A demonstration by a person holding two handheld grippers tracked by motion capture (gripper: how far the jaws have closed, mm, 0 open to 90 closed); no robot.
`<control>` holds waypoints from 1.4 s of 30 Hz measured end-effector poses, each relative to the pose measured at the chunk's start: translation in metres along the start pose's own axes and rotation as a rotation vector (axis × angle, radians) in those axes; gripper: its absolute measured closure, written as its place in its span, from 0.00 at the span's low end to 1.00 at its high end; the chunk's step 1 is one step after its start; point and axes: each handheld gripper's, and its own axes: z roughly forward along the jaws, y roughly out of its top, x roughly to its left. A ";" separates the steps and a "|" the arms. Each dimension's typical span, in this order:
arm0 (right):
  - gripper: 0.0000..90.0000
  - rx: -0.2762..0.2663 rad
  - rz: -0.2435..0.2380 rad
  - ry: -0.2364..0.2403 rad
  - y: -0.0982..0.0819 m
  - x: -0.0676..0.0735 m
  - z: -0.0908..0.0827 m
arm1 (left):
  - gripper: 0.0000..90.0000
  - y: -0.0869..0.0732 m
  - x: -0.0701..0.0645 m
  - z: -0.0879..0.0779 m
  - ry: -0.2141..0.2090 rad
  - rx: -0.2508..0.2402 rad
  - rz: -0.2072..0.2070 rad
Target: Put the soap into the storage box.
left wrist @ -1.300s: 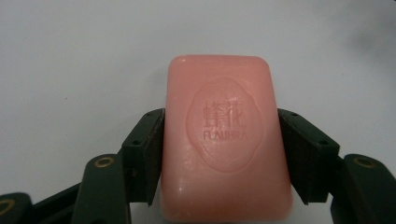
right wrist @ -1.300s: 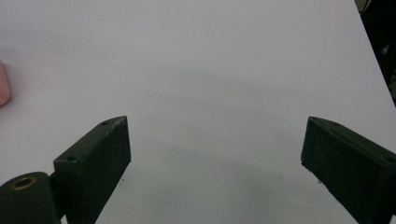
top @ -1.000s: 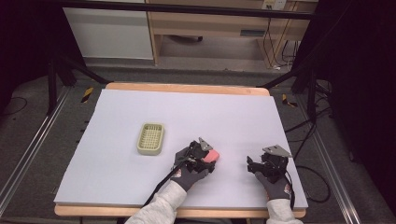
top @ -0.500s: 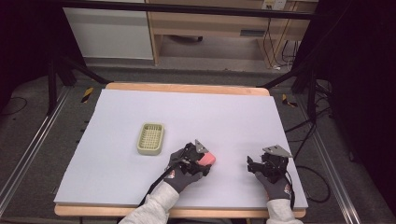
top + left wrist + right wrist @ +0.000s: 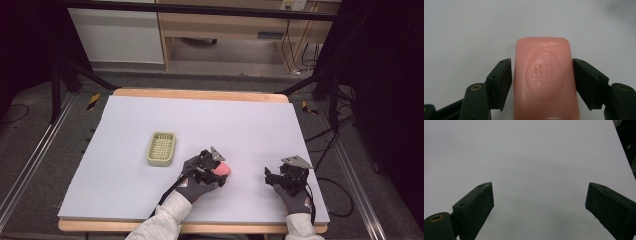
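soap bar (image 5: 221,169) on table (image 5: 250,125), right of soap dish (image 5: 161,148), between left gripper (image 5: 216,171) fingers (image 5: 500,82)

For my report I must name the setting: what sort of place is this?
Probably a lab or workshop set up for recording. A white-covered table stands between black frame legs, loose cables trail across the floor, and a plain wooden bench stands behind.

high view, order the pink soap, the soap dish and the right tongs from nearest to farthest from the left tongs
1. pink soap: between the jaws of the left tongs, which have just been opening, with a gap at each pad.
2. soap dish: to their left, a little farther up the table.
3. right tongs: off to the right, near the front edge.
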 end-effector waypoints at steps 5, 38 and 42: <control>0.09 0.004 -0.003 0.001 0.000 0.000 0.000 | 0.40 0.000 -0.002 0.008 0.004 0.036 0.021; 0.09 0.001 0.009 -0.003 0.000 0.000 0.000 | 0.41 0.004 0.006 -0.029 0.021 -0.009 -0.011; 0.09 -0.001 0.008 -0.005 0.000 0.000 -0.001 | 0.41 0.003 0.011 -0.038 0.023 -0.023 -0.025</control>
